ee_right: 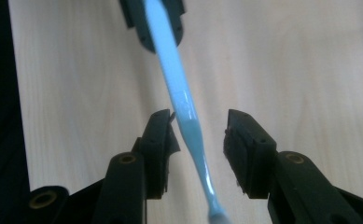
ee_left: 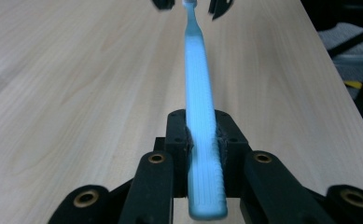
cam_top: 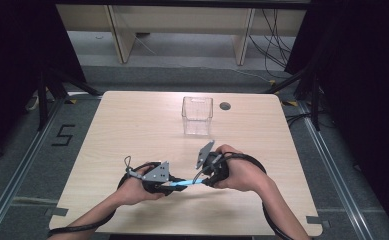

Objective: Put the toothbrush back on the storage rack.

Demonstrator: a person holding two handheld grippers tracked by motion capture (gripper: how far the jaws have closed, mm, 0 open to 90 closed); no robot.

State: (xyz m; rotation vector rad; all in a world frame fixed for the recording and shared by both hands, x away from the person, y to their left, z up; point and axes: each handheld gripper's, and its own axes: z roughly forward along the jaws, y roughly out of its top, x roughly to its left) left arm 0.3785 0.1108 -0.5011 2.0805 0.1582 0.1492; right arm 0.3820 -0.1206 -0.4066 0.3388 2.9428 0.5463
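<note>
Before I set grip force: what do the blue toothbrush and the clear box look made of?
Toothbrush: likely moulded plastic, light blue; ribbed matte handle where the left gripper clamps it, glossy neck with a highlight between the right gripper's open jaws. Box: probably clear rigid plastic, maybe acrylic; the table shows through its walls. Table: pale wood-grain, matte, likely laminate.
</note>
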